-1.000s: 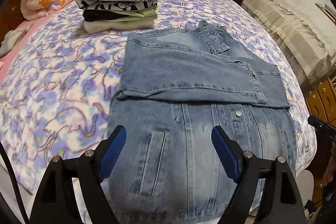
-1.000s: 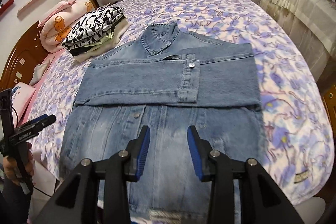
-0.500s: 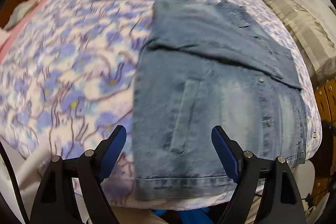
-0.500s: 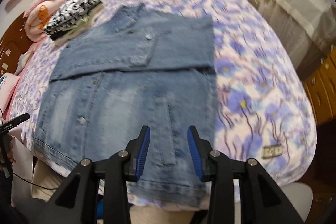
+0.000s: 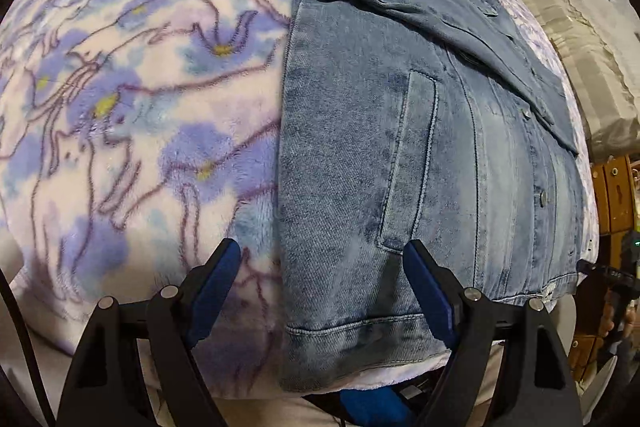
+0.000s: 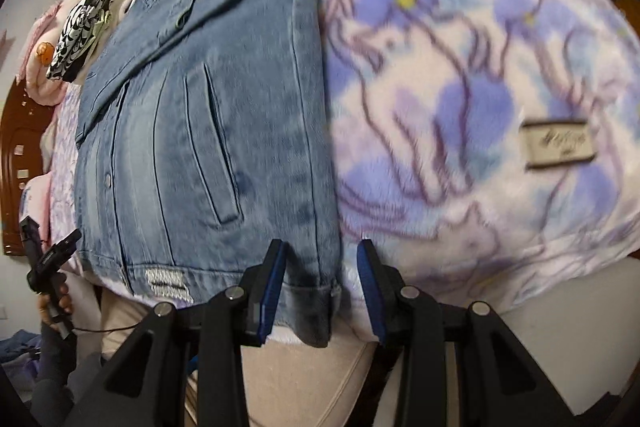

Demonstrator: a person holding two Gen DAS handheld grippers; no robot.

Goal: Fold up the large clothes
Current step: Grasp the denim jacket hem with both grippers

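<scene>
A blue denim jacket point(image 5: 420, 131) lies flat on the bed with its sleeves folded across the chest, its hem at the bed's near edge. My left gripper point(image 5: 320, 291) is open, its jaws on either side of the hem's left corner, low at the bed edge. The jacket also shows in the right wrist view point(image 6: 208, 115). My right gripper point(image 6: 320, 287) is open with the hem's right corner between its jaws.
The bed has a purple floral fleece blanket point(image 5: 132, 115) with a sewn label point(image 6: 558, 143). A stack of folded clothes point(image 6: 84, 27) and a pink quilt point(image 6: 40, 67) lie near the headboard. A covered sofa point(image 5: 580, 39) stands to the right.
Both grippers have dropped down and apart towards the jacket's bottom corners, left to the left corner, right to the right. The jacket has not moved.
</scene>
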